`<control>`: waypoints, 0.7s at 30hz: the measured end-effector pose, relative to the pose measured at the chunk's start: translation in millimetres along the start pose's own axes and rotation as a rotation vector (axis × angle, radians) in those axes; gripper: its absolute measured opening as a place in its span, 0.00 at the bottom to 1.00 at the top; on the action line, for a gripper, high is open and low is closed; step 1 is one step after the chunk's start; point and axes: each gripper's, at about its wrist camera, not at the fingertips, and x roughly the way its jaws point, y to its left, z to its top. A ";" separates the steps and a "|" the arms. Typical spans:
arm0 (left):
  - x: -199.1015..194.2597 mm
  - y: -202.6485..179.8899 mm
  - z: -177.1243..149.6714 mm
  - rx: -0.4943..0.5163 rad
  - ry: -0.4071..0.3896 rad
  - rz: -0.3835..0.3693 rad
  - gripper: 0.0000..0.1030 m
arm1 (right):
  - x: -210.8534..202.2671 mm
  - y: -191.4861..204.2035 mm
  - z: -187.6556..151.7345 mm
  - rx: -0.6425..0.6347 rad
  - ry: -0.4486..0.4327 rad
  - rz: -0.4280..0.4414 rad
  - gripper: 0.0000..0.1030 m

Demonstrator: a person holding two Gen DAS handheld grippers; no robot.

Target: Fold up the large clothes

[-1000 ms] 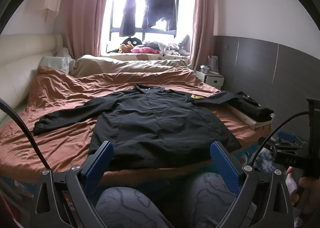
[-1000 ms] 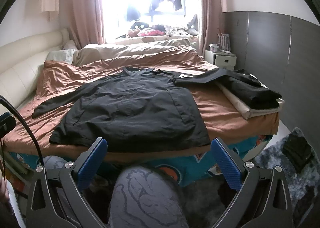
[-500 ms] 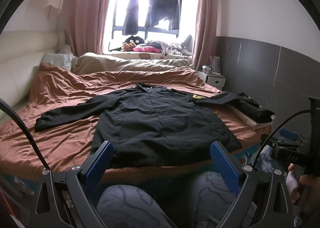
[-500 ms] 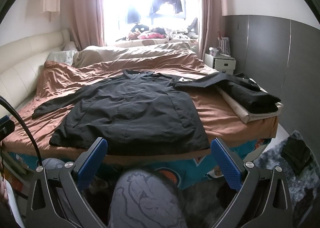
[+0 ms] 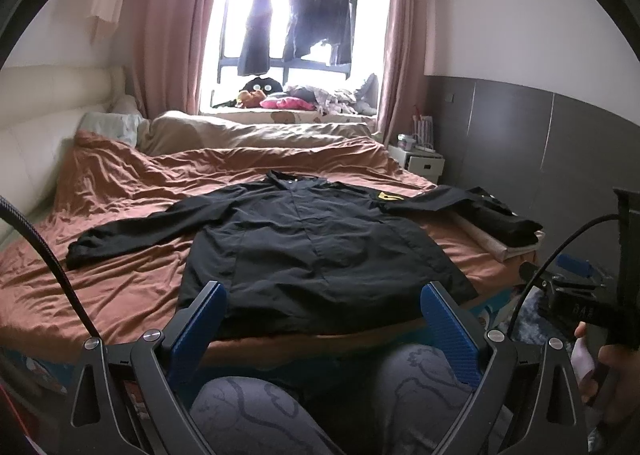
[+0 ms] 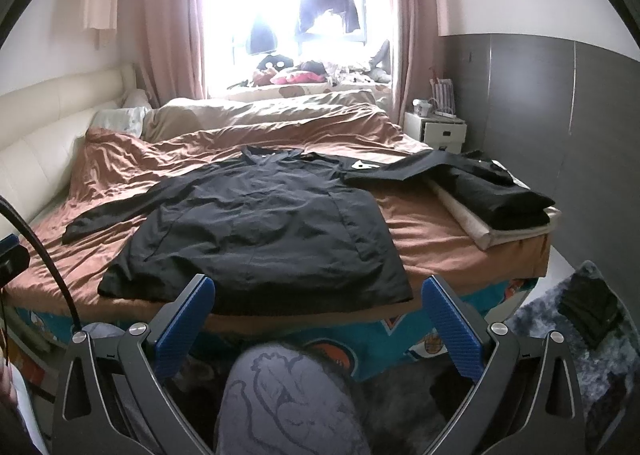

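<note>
Knees [image 5: 256, 411] in grey patterned trousers fill the bottom of both views, showing that the person stands at the foot of the bed [image 5: 100, 295]. Above them the left gripper [image 5: 326, 309] has its blue fingers spread wide with nothing between them, and the right gripper [image 6: 318, 301] is likewise wide apart and empty; both hang short of the mattress edge, touching no cloth. In the left wrist view the right gripper's handle and a hand [image 5: 600, 379] on it show at the right edge.

Just beyond the fingers lies the black jacket [image 5: 316, 239], spread flat and front up on the brown sheet [image 5: 120, 191], its hem at the near edge of the bed and its collar pointing towards the window [image 5: 296, 35]. One sleeve [image 5: 144, 227] stretches out towards the cream headboard side. The other sleeve [image 6: 404, 169] reaches to the opposite side, where its end rests on a pile of dark folded clothes [image 6: 508, 203] stacked on a pale cloth at the bed's corner.

Judging by this, the garment is laid out and smoothed but no fold has been made: both sleeves are out and the body is at full length. All the folding appears to remain, most likely sleeves first, then the body. The pile suggests other pieces are already done.

Farther off are a rumpled beige quilt [image 5: 260, 131], a white nightstand [image 6: 436, 131] and clothes hanging at the bright window.
</note>
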 end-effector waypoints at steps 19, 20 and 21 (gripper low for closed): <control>-18.3 2.7 -7.3 -0.024 -0.023 0.010 0.95 | -12.7 -2.3 -2.5 0.015 0.001 0.000 1.00; -19.5 3.9 -8.5 -0.027 -0.023 0.010 0.95 | -14.4 -1.9 -2.3 0.015 0.000 -0.002 1.00; -20.3 4.7 -9.1 -0.030 -0.023 0.011 0.95 | -15.7 -1.1 -2.2 0.014 -0.001 -0.003 1.00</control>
